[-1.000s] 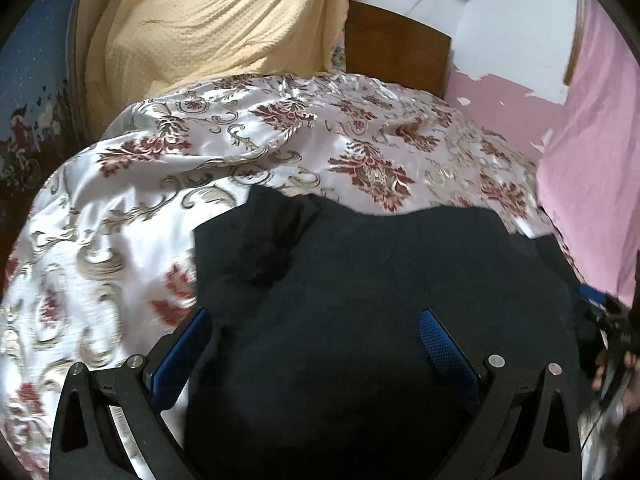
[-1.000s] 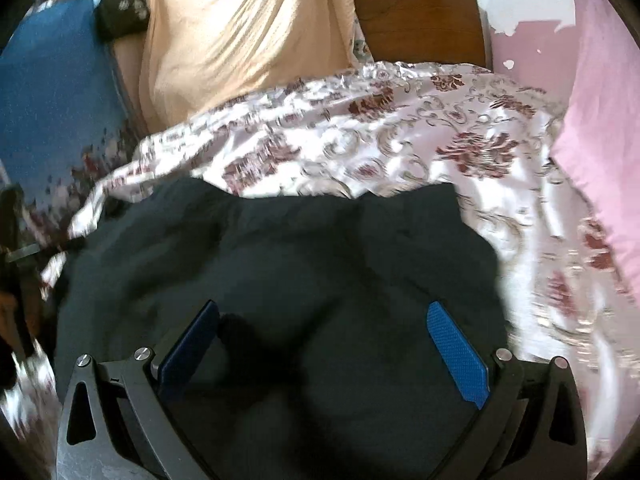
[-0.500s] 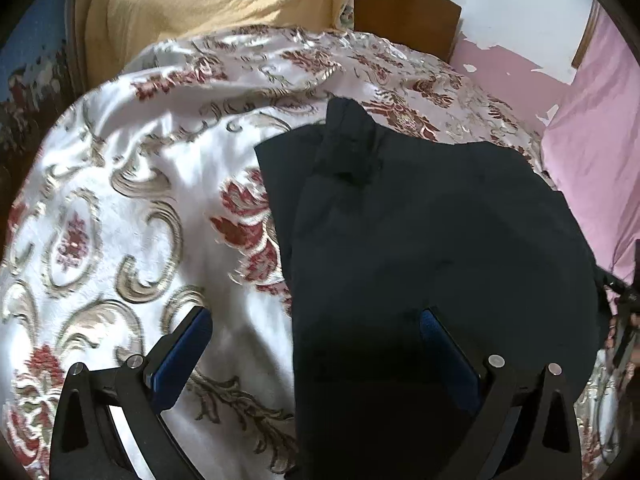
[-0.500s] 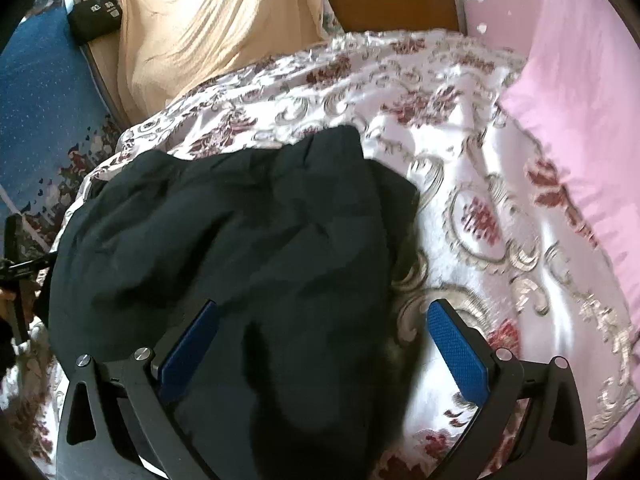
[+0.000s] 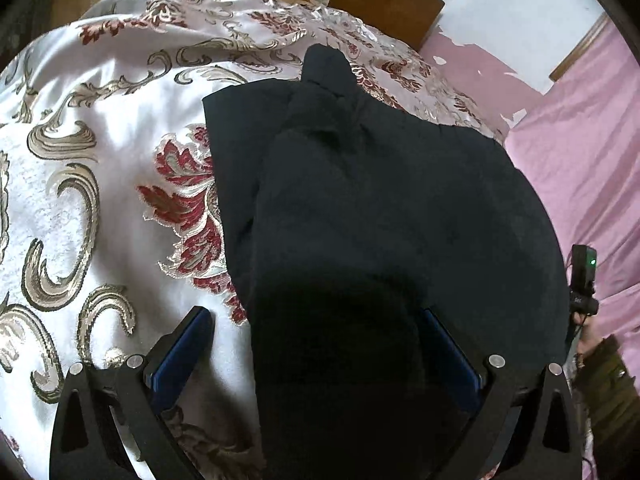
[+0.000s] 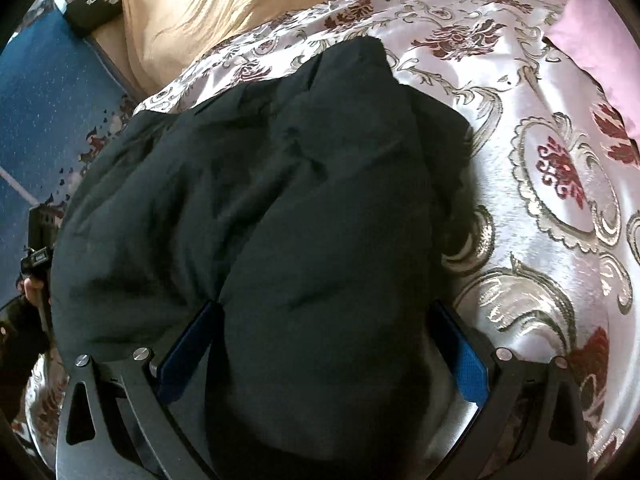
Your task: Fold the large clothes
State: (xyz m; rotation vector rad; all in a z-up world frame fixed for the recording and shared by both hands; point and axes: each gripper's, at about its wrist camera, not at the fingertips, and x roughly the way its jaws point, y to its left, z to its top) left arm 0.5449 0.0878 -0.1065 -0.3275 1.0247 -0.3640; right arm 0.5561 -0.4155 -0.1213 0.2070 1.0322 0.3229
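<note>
Dark garment (image 5: 384,216), already doubled into several layers, is lying on the bed's brocade bedspread (image 5: 80,184) and filling the centre of both wrist views, its narrow end pointing toward 12 o'clock, where a wooden headboard (image 5: 384,0) is showing. Left tongs (image 5: 316,356) are standing wide apart, the blue pad at 7 o'clock resting over bare bedspread and the pad at 5 o'clock over dark cloth; nothing is pinched between them. Right tongs (image 6: 324,356) are likewise spread wide, both blue pads flanking a bulging fold of the garment without clamping it. Step in hand, as judged here: a fold is being laid down or has just been released, and the bundle is being looked over. The next move is probably calling for flattening the puffed upper layer, or for closing on the near edge at 6 o'clock to carry it toward 12 o'clock; loose layers may slip apart if only the top one is caught. Compared with one second ago, the garment is appearing narrower and more stacked, more bedspread is lying exposed at 9 o'clock in the left view and at 3 o'clock in the right view, and both cameras are sitting closer to the cloth. A pink sheet (image 5: 580,152) is bordering the bed at 3 o'clock, and a yellow cloth (image 6: 224,8) is draping at 11 o'clock.
</note>
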